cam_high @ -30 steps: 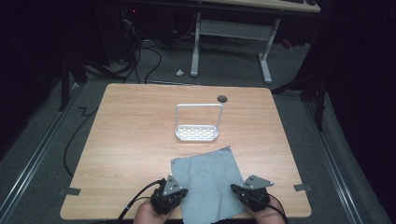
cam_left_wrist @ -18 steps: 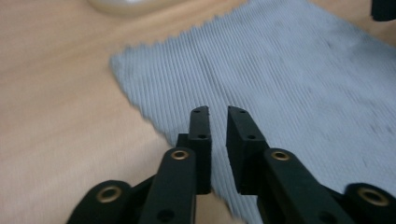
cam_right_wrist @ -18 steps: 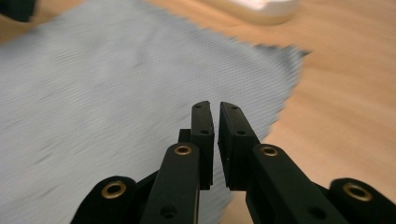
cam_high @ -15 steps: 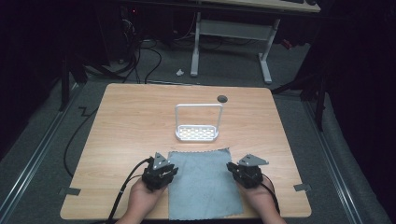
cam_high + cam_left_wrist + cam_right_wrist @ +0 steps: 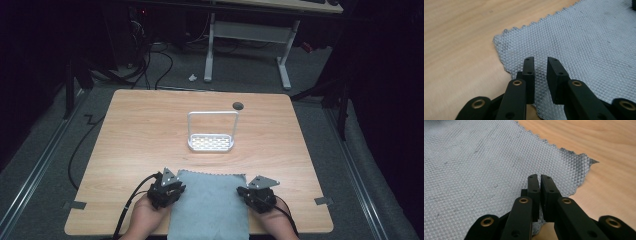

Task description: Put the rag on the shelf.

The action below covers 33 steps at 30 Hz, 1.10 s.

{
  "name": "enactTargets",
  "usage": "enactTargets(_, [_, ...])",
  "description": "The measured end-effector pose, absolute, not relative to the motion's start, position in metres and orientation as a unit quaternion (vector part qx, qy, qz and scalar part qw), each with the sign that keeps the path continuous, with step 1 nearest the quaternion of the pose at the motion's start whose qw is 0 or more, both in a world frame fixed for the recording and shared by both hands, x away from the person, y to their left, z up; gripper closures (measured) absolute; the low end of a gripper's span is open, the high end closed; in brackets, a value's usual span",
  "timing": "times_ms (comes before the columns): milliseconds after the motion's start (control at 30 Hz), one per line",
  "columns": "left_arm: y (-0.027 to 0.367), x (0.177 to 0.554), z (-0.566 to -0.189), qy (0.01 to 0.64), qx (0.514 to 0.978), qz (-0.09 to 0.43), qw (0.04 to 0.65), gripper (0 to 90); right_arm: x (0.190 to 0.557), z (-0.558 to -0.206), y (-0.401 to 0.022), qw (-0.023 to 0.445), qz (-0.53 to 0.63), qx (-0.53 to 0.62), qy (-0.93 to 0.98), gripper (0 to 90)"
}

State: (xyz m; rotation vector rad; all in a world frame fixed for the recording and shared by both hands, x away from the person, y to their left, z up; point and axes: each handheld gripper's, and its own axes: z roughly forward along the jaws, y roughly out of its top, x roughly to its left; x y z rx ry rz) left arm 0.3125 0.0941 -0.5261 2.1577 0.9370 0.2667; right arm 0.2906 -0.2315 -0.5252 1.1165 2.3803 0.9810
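A grey textured cloth (image 5: 210, 205) lies flat on the near part of the wooden table (image 5: 140, 130), its near end hanging over the front edge. My left gripper (image 5: 174, 192) sits at the cloth's far left corner. In the left gripper view its jaws (image 5: 540, 60) stand a little apart above the cloth (image 5: 579, 45), which lies flat under them. My right gripper (image 5: 246, 193) is at the far right corner. Its jaws (image 5: 539, 177) are closed to a thin slit, pinching the edge of the cloth (image 5: 474, 165).
A white wire rack (image 5: 211, 142) with a tall loop handle stands in the middle of the table, beyond the cloth. A small dark round hole (image 5: 238, 105) lies behind it. Cables trail from both grippers over the front edge.
Both grippers moved forward from the front edge, drawing the cloth farther onto the table and straightening it. The left jaws now stand slightly apart.
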Motion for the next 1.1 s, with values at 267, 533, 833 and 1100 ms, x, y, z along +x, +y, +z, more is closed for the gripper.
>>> enactTargets(267, [0.111, 0.32, -0.525, 0.398, 0.816, 0.137, 0.396, 69.1, 0.283, -0.527, -0.23, 0.163, 0.356, 0.39, 0.834, 87.3])
enactTargets(533, [0.104, 0.337, -0.53, 0.423, 0.807, 0.128, 0.392, 67.6, 0.283, -0.528, -0.23, 0.165, 0.359, 0.385, 0.834, 86.9])
enactTargets(833, [0.109, 0.333, -0.534, 0.431, 0.797, 0.135, 0.401, 85.5, 0.283, -0.528, -0.229, 0.166, 0.36, 0.383, 0.834, 84.9])
enactTargets(1100, [0.11, 0.334, -0.535, 0.428, 0.797, 0.124, 0.408, 88.3, 0.303, -0.507, -0.235, 0.208, 0.365, 0.422, 0.803, 72.5])
